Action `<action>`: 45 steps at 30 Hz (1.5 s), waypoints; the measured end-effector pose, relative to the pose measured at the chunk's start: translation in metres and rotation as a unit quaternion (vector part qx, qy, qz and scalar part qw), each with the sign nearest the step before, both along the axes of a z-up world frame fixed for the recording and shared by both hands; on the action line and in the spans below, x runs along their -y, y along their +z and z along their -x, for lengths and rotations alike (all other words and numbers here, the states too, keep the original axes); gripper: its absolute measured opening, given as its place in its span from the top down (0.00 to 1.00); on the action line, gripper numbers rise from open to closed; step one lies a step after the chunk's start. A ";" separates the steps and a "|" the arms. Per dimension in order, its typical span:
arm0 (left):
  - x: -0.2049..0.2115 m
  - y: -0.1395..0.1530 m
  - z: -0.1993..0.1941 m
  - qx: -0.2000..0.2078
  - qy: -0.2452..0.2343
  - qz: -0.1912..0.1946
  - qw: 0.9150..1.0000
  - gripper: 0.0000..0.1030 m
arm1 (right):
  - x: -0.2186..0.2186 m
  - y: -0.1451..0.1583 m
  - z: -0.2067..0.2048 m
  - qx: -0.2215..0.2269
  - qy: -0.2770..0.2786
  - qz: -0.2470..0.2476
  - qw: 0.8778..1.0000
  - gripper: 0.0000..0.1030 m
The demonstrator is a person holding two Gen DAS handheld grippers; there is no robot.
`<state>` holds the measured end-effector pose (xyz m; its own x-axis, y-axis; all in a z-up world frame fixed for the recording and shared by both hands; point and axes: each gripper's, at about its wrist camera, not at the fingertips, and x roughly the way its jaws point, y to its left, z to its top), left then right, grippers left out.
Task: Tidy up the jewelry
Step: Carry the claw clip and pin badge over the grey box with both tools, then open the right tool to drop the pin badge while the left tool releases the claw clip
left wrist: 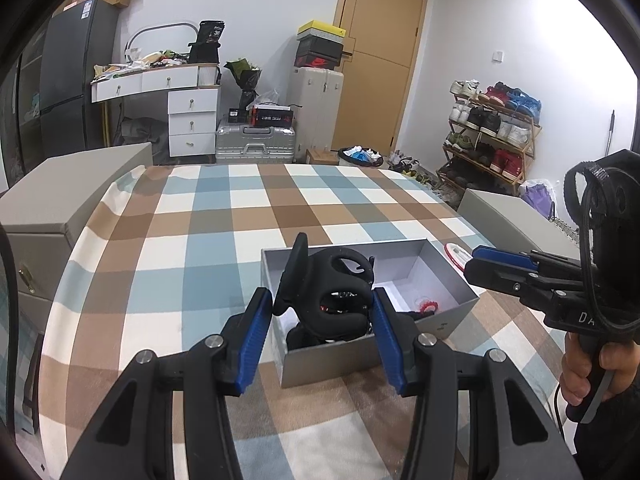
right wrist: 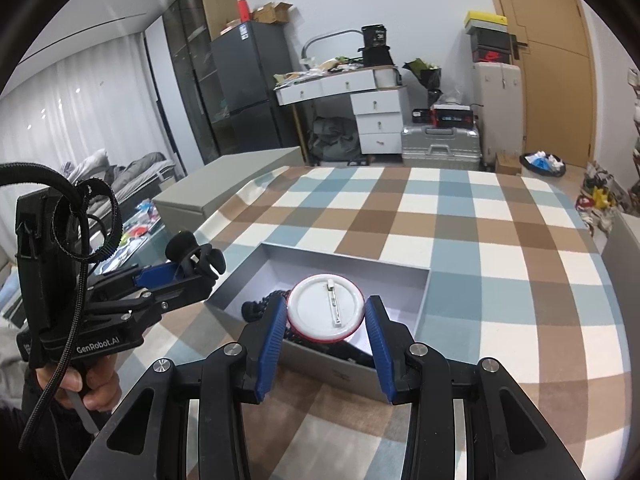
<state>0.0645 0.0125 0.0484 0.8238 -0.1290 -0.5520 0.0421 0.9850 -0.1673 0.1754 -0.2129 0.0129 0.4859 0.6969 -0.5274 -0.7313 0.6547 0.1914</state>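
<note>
Over the box: my left gripper (left wrist: 323, 306) hangs above the near end of the grey box (left wrist: 332, 356), its blue pads (left wrist: 253, 334) pressed on either side of a black looped hair clip (left wrist: 328, 292), which I hold raised above the box interior.
Right gripper: my right gripper (right wrist: 326, 320) is partly closed on a round white pin badge (right wrist: 326, 312) with a red rim, gripped at its left and right edges; the pin bar on its back faces my camera.
Badge position: lifted over the near edge of the box, apart from the floor of it.
Box: sits on the checked tablecloth (left wrist: 200, 248), lid off, white lining showing; a small red item (left wrist: 427, 305) lies inside toward the right, and dark pieces (right wrist: 256, 308) lie at the left end, too hidden for me to name.
Surroundings: grey chair backs (left wrist: 72, 196) stand at both sides of the table.
</note>
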 end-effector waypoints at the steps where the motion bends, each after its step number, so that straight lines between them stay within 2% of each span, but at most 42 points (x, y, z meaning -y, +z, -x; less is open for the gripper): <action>1: 0.001 0.000 -0.002 0.000 -0.001 0.000 1.000 0.57 | 0.000 -0.001 -0.002 -0.002 -0.001 0.000 1.000 0.62; 12: 0.011 -0.006 -0.017 0.004 -0.009 -0.010 1.000 0.57 | 0.001 -0.007 -0.010 -0.005 -0.015 -0.012 1.000 0.62; 21: 0.014 -0.013 -0.019 -0.008 -0.003 -0.011 1.000 0.57 | -0.001 -0.014 -0.018 -0.025 -0.015 -0.021 0.999 0.62; 31: 0.022 -0.019 -0.021 -0.013 -0.003 -0.036 0.999 0.57 | -0.002 -0.020 -0.020 -0.036 -0.016 -0.018 0.999 0.62; 45: 0.024 -0.022 -0.021 -0.016 -0.005 -0.038 0.999 0.57 | 0.000 -0.023 -0.023 -0.049 -0.018 -0.021 0.998 0.60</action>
<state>0.0860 -0.0113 0.0265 0.8042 -0.0938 -0.5870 0.0484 0.9945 -0.0926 0.1986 -0.2129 -0.0104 0.4594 0.7017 -0.5446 -0.6833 0.6709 0.2880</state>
